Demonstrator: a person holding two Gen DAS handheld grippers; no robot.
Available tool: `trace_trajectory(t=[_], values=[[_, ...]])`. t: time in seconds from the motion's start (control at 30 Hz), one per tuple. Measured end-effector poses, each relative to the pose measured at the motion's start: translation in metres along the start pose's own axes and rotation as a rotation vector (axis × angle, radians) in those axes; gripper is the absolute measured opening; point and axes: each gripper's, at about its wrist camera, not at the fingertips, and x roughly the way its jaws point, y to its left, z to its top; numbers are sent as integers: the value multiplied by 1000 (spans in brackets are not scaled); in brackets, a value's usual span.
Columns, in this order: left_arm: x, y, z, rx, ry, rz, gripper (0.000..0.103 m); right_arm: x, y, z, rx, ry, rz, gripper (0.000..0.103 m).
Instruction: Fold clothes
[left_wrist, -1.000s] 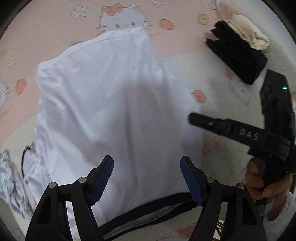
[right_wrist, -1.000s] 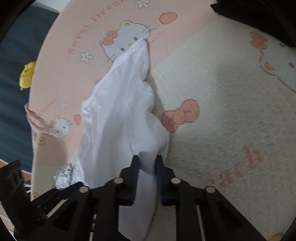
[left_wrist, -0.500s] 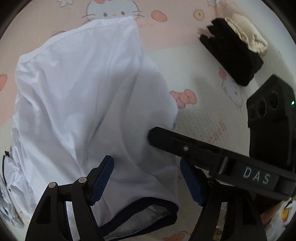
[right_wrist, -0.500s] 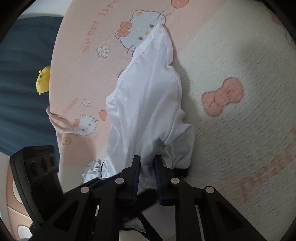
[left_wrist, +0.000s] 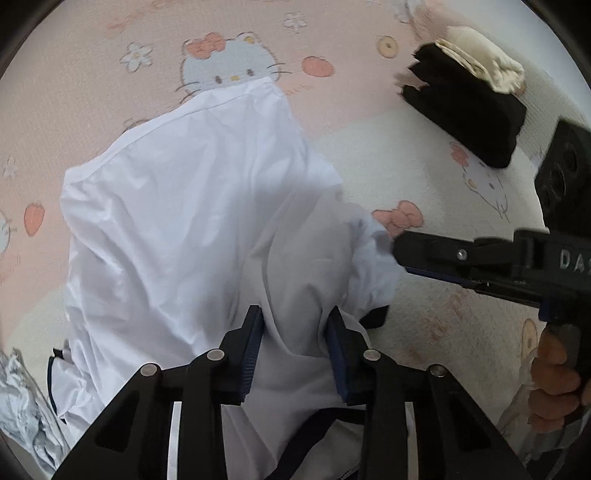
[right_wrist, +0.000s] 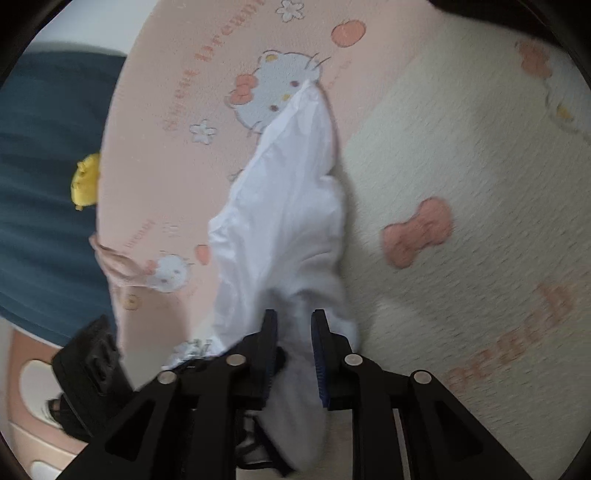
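**Mia:** White garment (left_wrist: 207, 229), that's what I get from the left wrist view: spread across a pink and cream cartoon-cat blanket (left_wrist: 92, 92), top hem lying over a printed cat face, dark trim down at the near edge.

**Tom:** Same cloth (right_wrist: 284, 206) from the right wrist, but here it reads as a narrow bunched ridge running away from the camera. What's the left claw (left_wrist: 294, 354) doing?

**Mia:** Its jaws are closing, with a raised fold of the white fabric between the blue pads. The cloth bulges against both pads, so it looks pinched.

**Tom:** The right claw (right_wrist: 294, 354) is the opposite: its jaws are opening. White fabric runs down between them, with a gap showing beside the right pad, so I wouldn't call it gripped. The frame is blurred there.

**Mia:** I see that claw (left_wrist: 402, 254) side-on from here, its tips at the garment's right edge, and the hand (left_wrist: 554, 387) on its handle. I also have a folded black stack (left_wrist: 465, 114) with a cream piece (left_wrist: 484, 66) on top, far right, well apart from the garment.

**Tom:** Barely in my view. What I get instead is a dark blue surface (right_wrist: 44, 184) beyond the blanket's edge (right_wrist: 155, 184) with a small yellow thing (right_wrist: 85, 181) on it.

**Mia:** And a crumpled grey-white cloth (left_wrist: 22, 417) at my lower left.
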Motion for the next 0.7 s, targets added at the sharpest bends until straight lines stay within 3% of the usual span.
trace_trajectory(t=[0.03,0.13,0.3,0.53,0.6,0.63,0.7], values=[[-1,5,0,-12,0,6,31,2,-1,0,-3,5,-30,31],[-3,21,-3,-59,5,34,31,12,0,-3,-41,32,-137,32],[4,29,-10,-111,54,7,31,29,15,-15,-143,66,-198,32],[13,27,-12,-137,72,17,31,38,38,-32,-333,6,-337,32],[13,31,-11,-158,75,9,33,40,40,-33,-370,1,-370,24],[13,35,-11,-184,76,-7,33,42,41,-34,-388,-1,-386,11],[11,43,-11,-248,77,-49,33,40,42,-34,-405,-10,-401,6]])
